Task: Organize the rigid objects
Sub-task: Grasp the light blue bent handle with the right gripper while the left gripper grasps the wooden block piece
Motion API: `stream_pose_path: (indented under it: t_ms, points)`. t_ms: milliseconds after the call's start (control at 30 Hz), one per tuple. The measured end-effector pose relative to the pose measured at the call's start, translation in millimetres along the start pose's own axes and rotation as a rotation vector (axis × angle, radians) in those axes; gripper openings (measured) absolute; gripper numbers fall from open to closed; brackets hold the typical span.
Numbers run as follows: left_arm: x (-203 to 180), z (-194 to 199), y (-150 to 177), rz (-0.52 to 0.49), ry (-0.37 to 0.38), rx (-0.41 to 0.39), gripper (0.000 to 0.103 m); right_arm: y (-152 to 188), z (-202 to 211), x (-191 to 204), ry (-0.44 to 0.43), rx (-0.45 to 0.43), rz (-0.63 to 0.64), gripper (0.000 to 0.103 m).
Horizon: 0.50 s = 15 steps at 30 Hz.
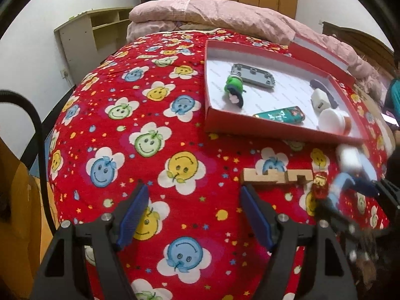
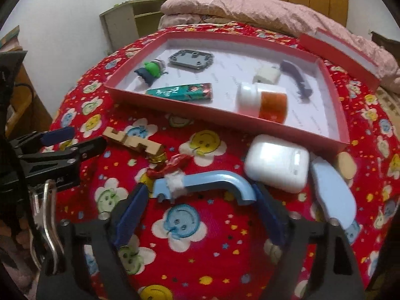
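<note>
My right gripper [image 2: 200,190] is shut on a light blue bent handle [image 2: 207,181], which spans the gap between its blue pads just above the red bedspread. My left gripper [image 1: 195,188] stands open over the bedspread with nothing between its fingers. Just past its right finger lies a wooden puzzle piece [image 1: 275,175], with a small red figure [image 1: 320,185] beside it. The red box [image 1: 250,125] holds a grey plate [image 1: 252,76], a green toy [image 1: 235,87], a teal pack [image 1: 280,115] and a white-capped orange jar [image 2: 262,100]. In the left wrist view the right gripper [image 1: 350,190] is blurred.
A white case [image 2: 276,165], a pale blue oval piece [image 2: 332,195] and a tan disc [image 2: 346,165] lie in front of the box. The box lid [image 2: 337,57] leans against a pink quilt [image 2: 250,7]. A shelf [image 1: 82,37] stands at the left wall.
</note>
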<state>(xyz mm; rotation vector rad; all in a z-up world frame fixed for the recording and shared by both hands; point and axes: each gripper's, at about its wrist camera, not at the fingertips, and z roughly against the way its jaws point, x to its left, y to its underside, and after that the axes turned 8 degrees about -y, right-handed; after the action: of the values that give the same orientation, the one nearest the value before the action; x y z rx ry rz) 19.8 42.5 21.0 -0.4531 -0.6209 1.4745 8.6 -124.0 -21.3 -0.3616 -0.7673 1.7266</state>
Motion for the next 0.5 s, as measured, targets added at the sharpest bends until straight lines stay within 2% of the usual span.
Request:
stream_pose_path:
  t_ms: [67, 167, 267, 500]
  points:
    - [-3.3, -0.3, 0.2, -0.008, -0.009, -0.003, 0.080, -0.1, 1.2, -3.2, -0.007, -0.006, -0.013, 0.076]
    - [-6.3, 0.0, 0.5, -0.013, -0.016, -0.007, 0.080, 1.9, 5.1, -8.7, 0.030, -0.014, -0.039, 0.076]
    - [-6.3, 0.1, 0.4, -0.008, -0.012, -0.002, 0.080, 5.6, 11.1, -15.2, 0.017, -0.011, -0.064, 0.076]
    - [-19.7, 7.2, -1.4, -0.016, 0.092, 0.005, 0.080, 24.0, 24.3, -31.9, 0.033, 0.015, -0.087, 0.076]
